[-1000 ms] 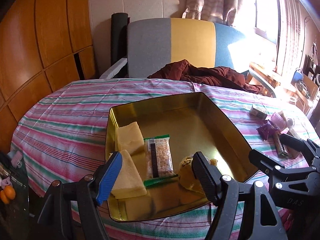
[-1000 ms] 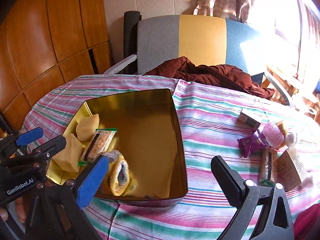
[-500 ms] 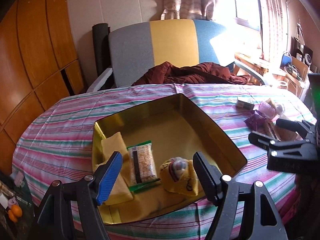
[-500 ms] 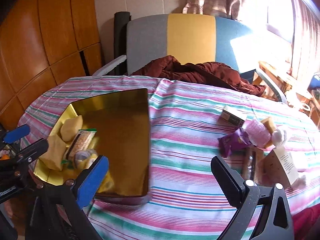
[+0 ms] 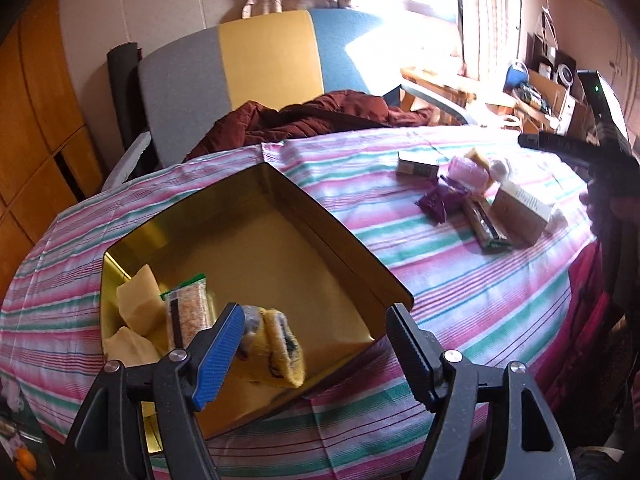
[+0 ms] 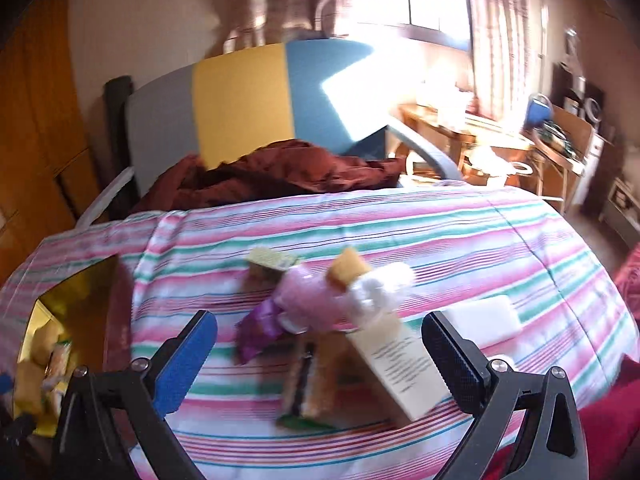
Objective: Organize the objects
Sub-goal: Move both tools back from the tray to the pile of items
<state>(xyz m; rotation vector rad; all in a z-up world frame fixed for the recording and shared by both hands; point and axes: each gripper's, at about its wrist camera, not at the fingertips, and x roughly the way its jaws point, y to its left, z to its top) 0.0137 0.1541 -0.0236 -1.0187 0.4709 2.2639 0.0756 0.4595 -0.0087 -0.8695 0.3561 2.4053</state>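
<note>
Jaws on both our grippers, left (image 5: 314,344) and right (image 6: 320,344), stand wide apart, empty.
We count four snacks in one gold tin (image 5: 344,240) on the counter (image 5: 460,288); beside it lies one loose heap (image 6: 340,320), roughly eight items, blurred.

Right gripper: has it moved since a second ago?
Yes. The right gripper, jaws open and empty, has swung away from the gold tin, now at the frame's left edge, to the snack pile on the striped cloth.
</note>
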